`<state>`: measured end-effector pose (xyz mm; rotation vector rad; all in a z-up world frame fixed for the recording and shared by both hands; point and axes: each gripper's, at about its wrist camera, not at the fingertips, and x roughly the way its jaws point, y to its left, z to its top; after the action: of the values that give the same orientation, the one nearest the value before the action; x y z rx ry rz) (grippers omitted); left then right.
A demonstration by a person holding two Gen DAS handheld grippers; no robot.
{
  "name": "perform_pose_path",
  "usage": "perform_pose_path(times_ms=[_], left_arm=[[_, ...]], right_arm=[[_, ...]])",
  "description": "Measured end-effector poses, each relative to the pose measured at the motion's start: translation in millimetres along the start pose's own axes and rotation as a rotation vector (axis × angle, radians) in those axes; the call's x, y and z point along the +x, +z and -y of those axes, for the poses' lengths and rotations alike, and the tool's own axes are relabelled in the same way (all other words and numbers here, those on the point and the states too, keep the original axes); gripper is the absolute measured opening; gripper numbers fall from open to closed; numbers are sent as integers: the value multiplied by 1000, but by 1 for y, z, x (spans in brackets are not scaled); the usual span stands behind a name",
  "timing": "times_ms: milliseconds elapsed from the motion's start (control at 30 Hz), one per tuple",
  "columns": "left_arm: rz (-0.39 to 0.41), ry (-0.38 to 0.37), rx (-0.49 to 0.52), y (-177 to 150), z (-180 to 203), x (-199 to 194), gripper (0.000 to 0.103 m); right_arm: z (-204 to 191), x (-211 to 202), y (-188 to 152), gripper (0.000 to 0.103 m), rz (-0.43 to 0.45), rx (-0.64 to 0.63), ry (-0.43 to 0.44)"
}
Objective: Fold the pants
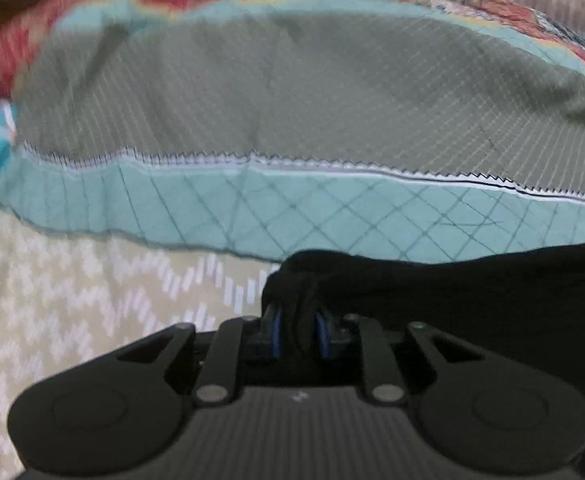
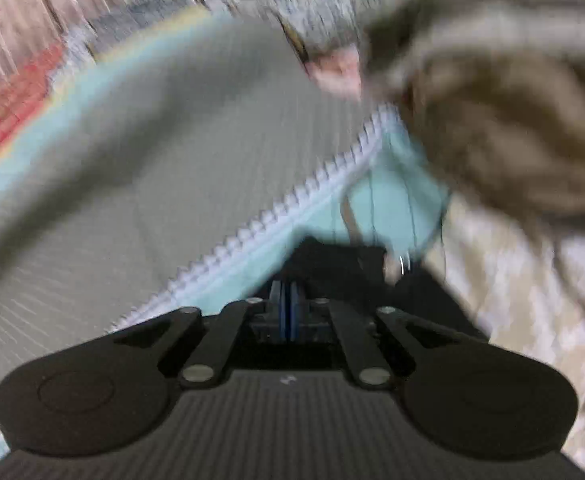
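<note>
Judging from both wrist views, the fold is somewhere mid-way at best, nothing finished yet. The left gripper (image 1: 297, 334) is clamped on a bunched edge of the black pants (image 1: 472, 300), with fabric pinched between the blue pads (image 1: 275, 336). The right gripper (image 2: 288, 312) is closed too, pads nearly together, and black cloth sits right at its tips, so the pants (image 2: 332, 256) look to be pinched there as well, though blur makes that hard to confirm. The pants are held low over the pale patterned bedspread (image 1: 72, 300), just beside the teal-edged quilt (image 1: 252, 120). A striped brown blanket (image 2: 492, 120) is bunched off to the right. No neat folded stack is seen anywhere, so laying down and smoothing are probably still left.
</note>
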<state>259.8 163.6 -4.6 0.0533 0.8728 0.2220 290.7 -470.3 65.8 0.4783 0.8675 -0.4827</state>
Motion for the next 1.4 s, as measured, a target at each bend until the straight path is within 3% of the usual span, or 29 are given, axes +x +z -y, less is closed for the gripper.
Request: perform_pose_path(times_ms=[67, 167, 200, 267, 333, 367, 467, 667, 833, 1100, 1167, 1267, 1333, 1400], left_arm=[[1, 13, 16, 2, 4, -7, 23], [18, 11, 20, 4, -2, -20, 49], [30, 11, 17, 4, -5, -22, 51], [30, 25, 16, 6, -5, -19, 53], [-44, 6, -3, 3, -2, -7, 31], [-40, -3, -9, 1, 0, -7, 23], [-12, 22, 39, 3, 12, -20, 13], [106, -42, -25, 13, -6, -81, 12], [181, -72, -9, -8, -10, -134, 12], [257, -145, -67, -80, -44, -218, 12], [257, -164, -49, -104, -45, -232, 13], [215, -171, -28, -137, -40, -238, 13], [188, -182, -53, -154, -38, -241, 13], [182, -187, -77, -168, -38, -247, 13]], right_arm=[[8, -6, -1, 13, 18, 45, 40], [10, -13, 3, 35, -7, 73, 69], [8, -13, 5, 39, -13, 82, 68], [-4, -3, 4, 38, -34, 88, 40], [-15, 9, 0, 19, -25, 51, -3], [-18, 11, -1, 5, -19, 28, -18], [-7, 11, 5, 3, -11, 71, 15], [17, -45, 16, 3, 95, 180, 165], [56, -111, 11, 3, 141, 219, 279], [164, -235, -65, 2, 313, 278, 350], [186, -247, -85, 3, 308, 257, 316], [204, -239, -105, 7, 205, 312, 294], [203, -225, -115, 7, 134, 372, 333], [185, -211, -120, 9, 96, 351, 324]])
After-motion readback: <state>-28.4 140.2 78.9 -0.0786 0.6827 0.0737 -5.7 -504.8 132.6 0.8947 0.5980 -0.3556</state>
